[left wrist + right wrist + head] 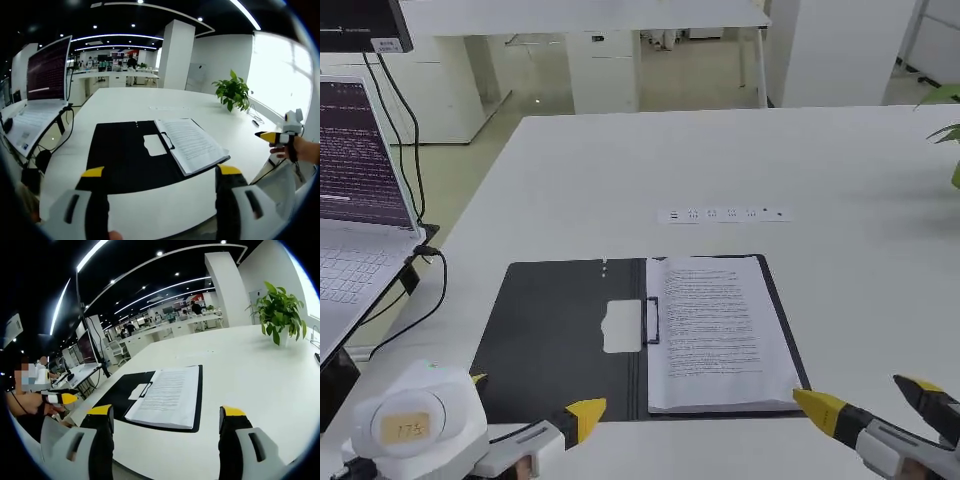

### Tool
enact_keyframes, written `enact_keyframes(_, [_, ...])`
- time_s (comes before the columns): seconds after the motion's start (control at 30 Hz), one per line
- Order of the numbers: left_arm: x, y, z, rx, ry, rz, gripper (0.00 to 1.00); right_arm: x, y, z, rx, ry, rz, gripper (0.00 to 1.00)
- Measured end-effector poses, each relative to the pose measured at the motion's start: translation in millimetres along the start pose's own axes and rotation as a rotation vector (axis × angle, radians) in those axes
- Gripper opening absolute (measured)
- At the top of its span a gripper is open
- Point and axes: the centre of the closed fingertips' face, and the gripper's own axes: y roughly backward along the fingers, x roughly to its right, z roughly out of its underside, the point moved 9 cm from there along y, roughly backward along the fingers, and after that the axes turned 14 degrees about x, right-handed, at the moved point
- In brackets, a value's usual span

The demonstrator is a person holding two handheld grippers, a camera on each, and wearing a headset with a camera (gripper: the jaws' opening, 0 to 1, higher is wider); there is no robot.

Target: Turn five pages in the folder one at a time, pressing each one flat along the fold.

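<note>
Nearest, at the table's front edge, the left gripper (531, 395) is seen at 7 o'clock in the head view and the right gripper (867, 395) at 5 o'clock. Both are spread wide with nothing held between the jaws, as is confirmed in the left gripper view (160, 171) and the right gripper view (166, 411). Neither is touching the folder (550, 330), which is laid open and flat just beyond them, in the middle of the white table (620, 170). The stack of pages (715, 330) is held at its spine side by a clip (652, 320) and is resting wholly on the folder's 3 o'clock half. The 9 o'clock half is bare black cover apart from a small white patch (622, 326) beside the clip. From this it is judged that no page has been turned or pressed yet, so all five are left. Farther off, a power strip (723, 214) is seen at 12 o'clock of the folder, a laptop (350, 200) at 9 o'clock and a plant (945, 130) at 2 o'clock.
</note>
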Motion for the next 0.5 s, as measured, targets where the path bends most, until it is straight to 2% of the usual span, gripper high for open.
enact_keyframes(0.5, [4.1, -12.8, 3.5, -0.030, -0.019, 0.038, 0.88, 1.7, 4.3, 3.0, -0.007, 0.011, 0.017, 0.86])
